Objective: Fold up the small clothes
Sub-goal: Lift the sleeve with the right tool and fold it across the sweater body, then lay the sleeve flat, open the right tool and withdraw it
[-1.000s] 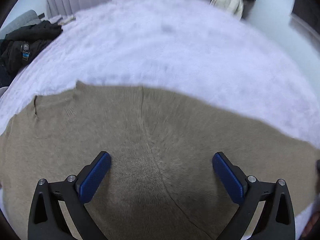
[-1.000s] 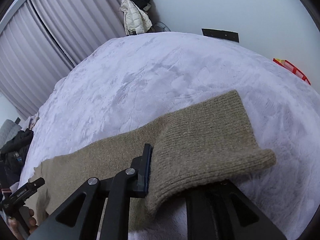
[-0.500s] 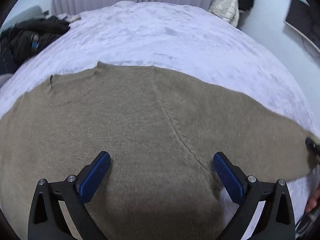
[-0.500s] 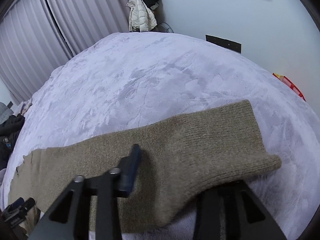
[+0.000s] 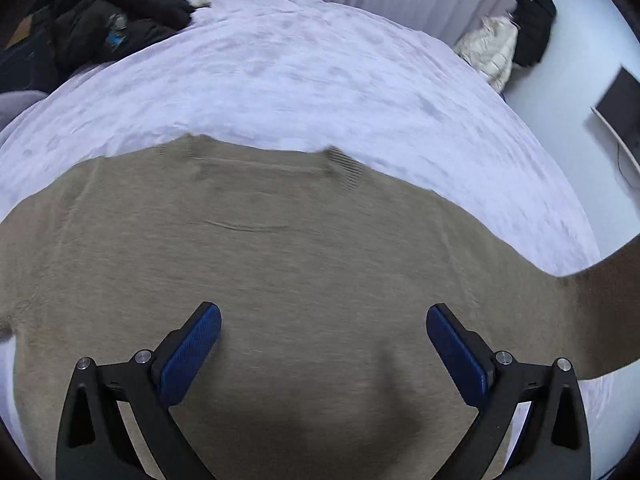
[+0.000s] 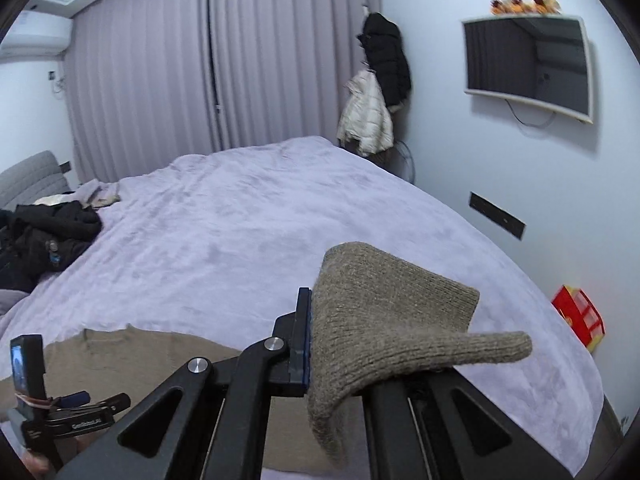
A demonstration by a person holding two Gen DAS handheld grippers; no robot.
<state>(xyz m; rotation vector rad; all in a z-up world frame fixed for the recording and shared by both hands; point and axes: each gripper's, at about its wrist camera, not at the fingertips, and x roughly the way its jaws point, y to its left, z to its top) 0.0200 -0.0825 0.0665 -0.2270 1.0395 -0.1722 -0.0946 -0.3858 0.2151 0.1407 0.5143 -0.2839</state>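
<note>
The right gripper (image 6: 320, 340) is clamped on the cuff of the tan sweater (image 5: 304, 280) – lifted off the lavender bedspread (image 6: 240, 232) – while the left gripper (image 5: 322, 344) hovers wide open, empty, over the sweater's flat body.

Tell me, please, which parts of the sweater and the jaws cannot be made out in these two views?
- Right gripper, right wrist view: the sleeve cuff drapes over the right-hand jaw, hiding it.
- Sweater, left wrist view: its hem runs past the bottom edge, behind the left gripper.
- Neckline, left wrist view: motion-blurred, detail unclear.
</note>
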